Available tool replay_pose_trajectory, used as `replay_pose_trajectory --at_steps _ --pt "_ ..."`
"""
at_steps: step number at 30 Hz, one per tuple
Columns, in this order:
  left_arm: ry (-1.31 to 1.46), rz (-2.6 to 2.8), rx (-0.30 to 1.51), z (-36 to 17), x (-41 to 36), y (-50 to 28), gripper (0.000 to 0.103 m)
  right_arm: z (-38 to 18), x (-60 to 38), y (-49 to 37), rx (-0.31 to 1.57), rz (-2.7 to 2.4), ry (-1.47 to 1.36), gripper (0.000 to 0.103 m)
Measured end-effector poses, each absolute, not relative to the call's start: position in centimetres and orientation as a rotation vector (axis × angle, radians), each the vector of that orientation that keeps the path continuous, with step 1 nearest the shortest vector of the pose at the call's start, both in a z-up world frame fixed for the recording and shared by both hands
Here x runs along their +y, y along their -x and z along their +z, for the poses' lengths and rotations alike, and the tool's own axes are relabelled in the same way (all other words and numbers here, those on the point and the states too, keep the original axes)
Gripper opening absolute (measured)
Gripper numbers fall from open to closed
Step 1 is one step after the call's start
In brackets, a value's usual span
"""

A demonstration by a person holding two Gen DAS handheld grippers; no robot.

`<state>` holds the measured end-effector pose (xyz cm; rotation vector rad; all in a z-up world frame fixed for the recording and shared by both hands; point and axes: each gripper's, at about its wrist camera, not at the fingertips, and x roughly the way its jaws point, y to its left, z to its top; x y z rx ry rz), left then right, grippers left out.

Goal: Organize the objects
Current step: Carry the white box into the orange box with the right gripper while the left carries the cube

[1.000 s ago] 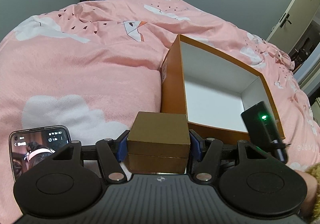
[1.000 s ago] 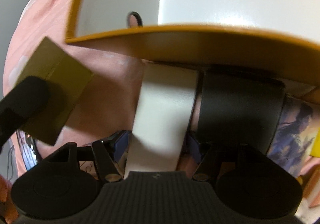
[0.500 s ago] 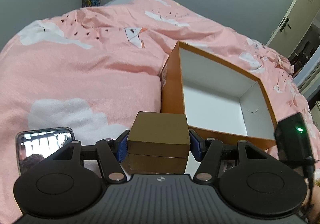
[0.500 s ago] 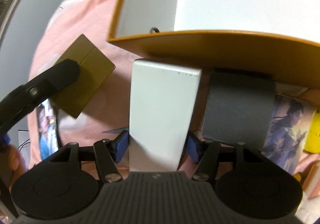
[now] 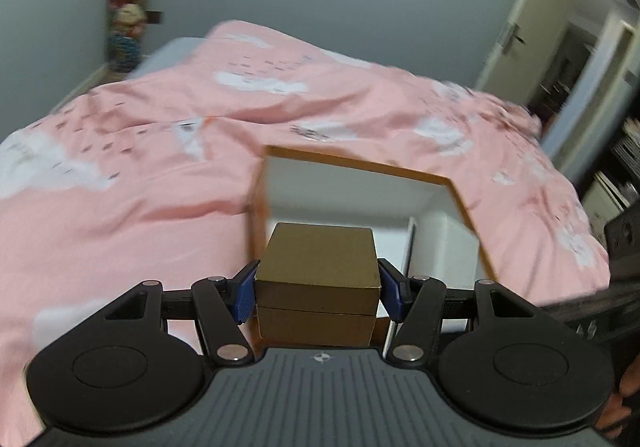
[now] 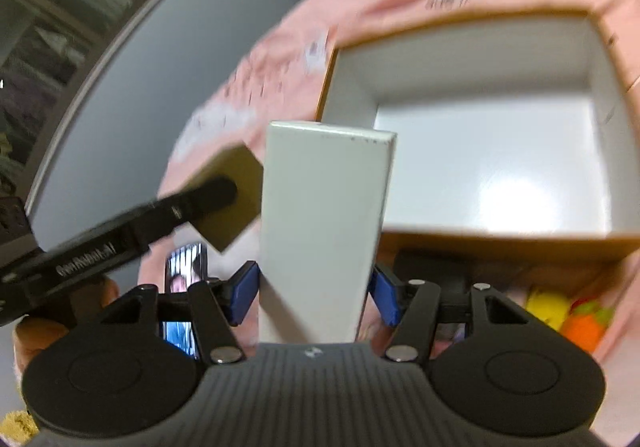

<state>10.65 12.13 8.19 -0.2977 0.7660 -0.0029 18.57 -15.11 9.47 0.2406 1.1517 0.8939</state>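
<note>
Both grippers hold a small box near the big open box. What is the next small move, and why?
Probably carry the white box in the right gripper forward over the orange box and lower it in: its white interior looks empty. The left gripper can follow with the brown box.

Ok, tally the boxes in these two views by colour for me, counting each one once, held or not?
Brown square cardboard box in the left gripper: 1
White tall rectangular box in the right gripper: 1
Orange open box with white inside, on the pink bedspread: 1
Total: 3 boxes
</note>
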Motion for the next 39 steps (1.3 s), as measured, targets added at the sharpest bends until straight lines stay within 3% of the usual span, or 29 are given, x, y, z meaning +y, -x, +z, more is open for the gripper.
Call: replay_pose_trajectory --at_steps 5,14,15,16,18,19,26,31,34,35,39 --pt "0.189 -0.069 0.887 8.2 9.5 -15.8 0.069 10.0 -17.6 -19.7 1.043 0.781 -0.272 0.062" --pt "0.043 -0.092 1.242 2.5 6.8 -23.2 0.069 8.5 -21.3 -24.8 0.98 0.652 -0.271 0.06" --pt "0.039 -0.092 1.277 1.8 6.9 -23.6 0.069 7.9 -21.1 -25.3 0.987 0.652 -0.265 0.055" --pt "0.032 -0.089 1.308 1.2 6.9 -24.0 0.069 6.6 -20.3 -26.2 0.99 0.643 -0.261 0.028" --pt "0.01 -0.073 1.366 0.2 6.9 -24.7 0.068 5.2 -19.4 -27.4 1.042 0.688 -0.291 0.024" --pt "0.005 -0.068 1.393 -0.3 7.0 -25.1 0.068 4.2 -19.0 -27.9 1.058 0.679 -0.291 0.001" --pt "-0.09 -0.035 1.524 -3.2 6.3 -26.9 0.067 0.8 -16.3 -30.1 1.133 0.72 -0.237 0.0" --pt "-0.149 -0.018 1.59 -4.4 5.9 -27.4 0.068 0.1 -16.7 -30.3 1.165 0.706 -0.206 0.006" --pt "-0.194 -0.024 1.632 -4.7 5.6 -27.8 0.073 -0.3 -16.5 -30.4 1.174 0.706 -0.196 0.007" --pt "-0.195 -0.035 1.648 -4.9 5.6 -27.8 0.079 -0.4 -16.4 -30.3 1.177 0.713 -0.194 0.007" --pt "-0.214 -0.047 1.671 -5.1 5.7 -27.3 0.079 -0.9 -15.7 -29.9 1.192 0.743 -0.184 0.008"
